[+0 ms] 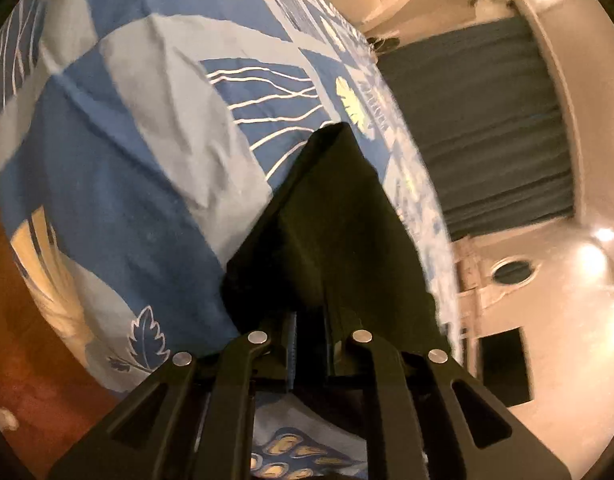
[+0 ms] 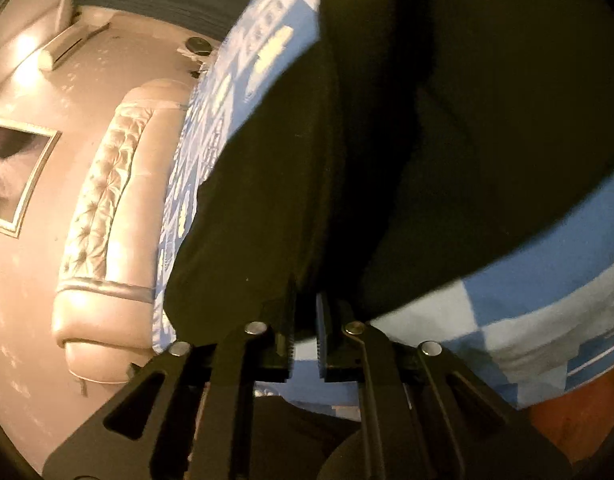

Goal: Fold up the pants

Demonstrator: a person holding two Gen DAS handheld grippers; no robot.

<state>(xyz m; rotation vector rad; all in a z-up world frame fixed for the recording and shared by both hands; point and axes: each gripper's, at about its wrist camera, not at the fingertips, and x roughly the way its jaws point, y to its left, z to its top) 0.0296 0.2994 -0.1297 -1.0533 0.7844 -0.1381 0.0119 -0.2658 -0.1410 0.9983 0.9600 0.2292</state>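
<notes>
1. My left gripper (image 1: 309,344) is clamped on one edge of the dark pants (image 1: 335,220), which run away from it across the bed's blue patterned cover (image 1: 139,152).
2. My right gripper (image 2: 305,340) is pinched on the same pants (image 2: 387,140) at another edge — two holds keep the cloth taut, I judge, so it can fold flat without bunching.
3. The pants lie mostly on the bed, near its edge beside a tufted headboard (image 2: 103,200).
4. No brand, label or writing is readable — the cover shows only leaves and lines.

Warm dim light, ceiling glare, motion blur, fisheye edges
</notes>
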